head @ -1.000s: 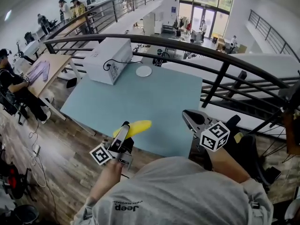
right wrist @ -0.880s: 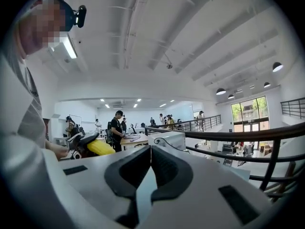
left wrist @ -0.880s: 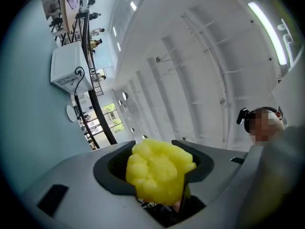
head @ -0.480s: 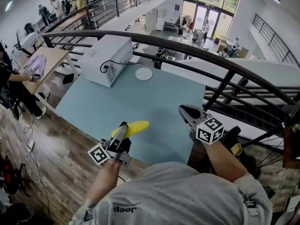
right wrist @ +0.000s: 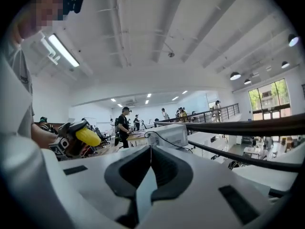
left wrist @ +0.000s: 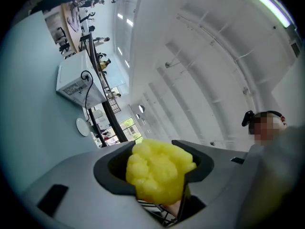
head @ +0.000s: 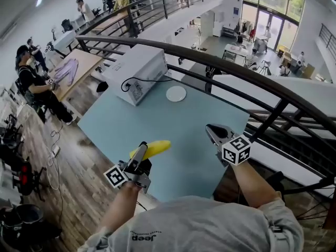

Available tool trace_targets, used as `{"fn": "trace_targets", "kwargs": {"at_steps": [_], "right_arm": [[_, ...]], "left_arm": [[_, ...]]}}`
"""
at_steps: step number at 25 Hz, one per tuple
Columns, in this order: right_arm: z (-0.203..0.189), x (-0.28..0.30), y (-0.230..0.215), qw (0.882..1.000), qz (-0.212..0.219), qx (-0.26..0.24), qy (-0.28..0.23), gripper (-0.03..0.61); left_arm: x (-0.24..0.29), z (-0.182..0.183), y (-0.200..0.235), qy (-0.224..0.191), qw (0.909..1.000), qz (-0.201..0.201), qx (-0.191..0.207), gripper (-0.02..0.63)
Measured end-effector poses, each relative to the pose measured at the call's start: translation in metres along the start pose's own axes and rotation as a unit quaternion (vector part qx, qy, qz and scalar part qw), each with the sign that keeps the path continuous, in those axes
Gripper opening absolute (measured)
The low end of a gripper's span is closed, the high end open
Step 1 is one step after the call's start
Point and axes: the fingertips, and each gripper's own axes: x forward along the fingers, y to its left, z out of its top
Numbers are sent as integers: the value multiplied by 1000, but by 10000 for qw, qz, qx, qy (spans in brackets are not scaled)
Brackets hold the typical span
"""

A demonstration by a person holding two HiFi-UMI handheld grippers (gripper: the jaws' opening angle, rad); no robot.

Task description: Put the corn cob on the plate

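Smooth pale-blue tabletop (head: 178,127), round white plate (head: 176,93), knobbly yellow corn cob (head: 154,148)

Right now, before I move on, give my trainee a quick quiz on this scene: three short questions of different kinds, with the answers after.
1. Fill in: the left gripper is shut on the ___.
2. True or false: the plate lies bare on the table, apart from the white box.
3. The right gripper has its jaws: A shut on nothing; B wide open; C shut on a cable.
Key: 1 corn cob; 2 true; 3 A.
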Motion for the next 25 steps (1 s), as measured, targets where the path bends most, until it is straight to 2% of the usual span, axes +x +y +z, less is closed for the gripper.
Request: {"fn": "trace_targets", "kwargs": {"at_steps": [6,11,16,25], "right_arm": [[-49,27,-52,9982,-477,246,279,18],[-59,48,-88,9957,-769,139,490,18],[-64,93,-116,9956,-738,22,578,17],[-60,152,-156,9964,-455,-260,663,18]], "left_arm": [[18,25,67,256,9993,221,179,250],[57,42,106,320,9991,152,228,250],[87,57,157,317,9990,236,201,250],[155,70,219,346,9979,445,328,250]]}}
